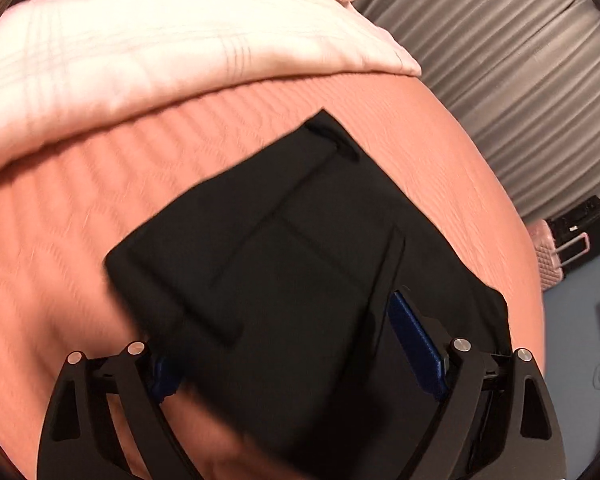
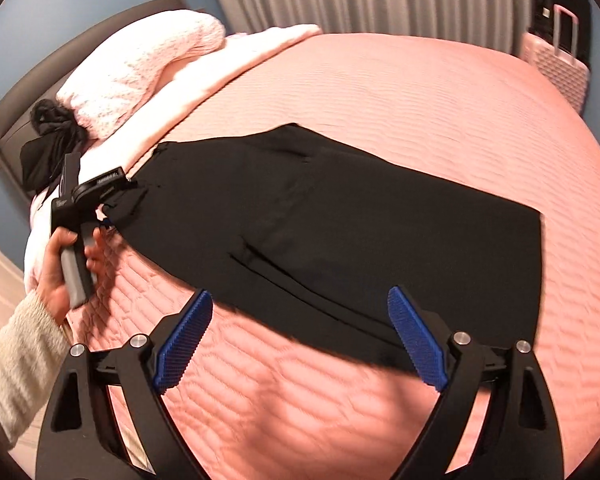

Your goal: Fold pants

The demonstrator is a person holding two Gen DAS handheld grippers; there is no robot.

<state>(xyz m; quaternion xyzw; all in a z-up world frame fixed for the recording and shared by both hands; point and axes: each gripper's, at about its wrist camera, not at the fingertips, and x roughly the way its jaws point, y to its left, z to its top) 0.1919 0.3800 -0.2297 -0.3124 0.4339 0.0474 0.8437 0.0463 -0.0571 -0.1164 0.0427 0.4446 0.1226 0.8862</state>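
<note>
the main risk is a crooked or bunched fold: the black pants [image 2: 340, 216] lie on a quilted pink bedspread [image 2: 420, 92], and if either gripper closes on one layer alone, or on the bedspread with it, the cloth may drag and undo the layers already stacked. the blur in the left wrist view suggests quick motion, which could make a grab land off the edge.

the pants lie flat on the bed, roughly mid-cover, below the pale pink blanket [image 2: 228, 68]. the left gripper [image 1: 300, 336] has its fingers spread wide over the folded end, with cloth between them but no pad clearly pressing on it. the right gripper [image 2: 300, 320] also stands wide open, holding nothing; the near edge of the pants runs between its fingers.
</note>
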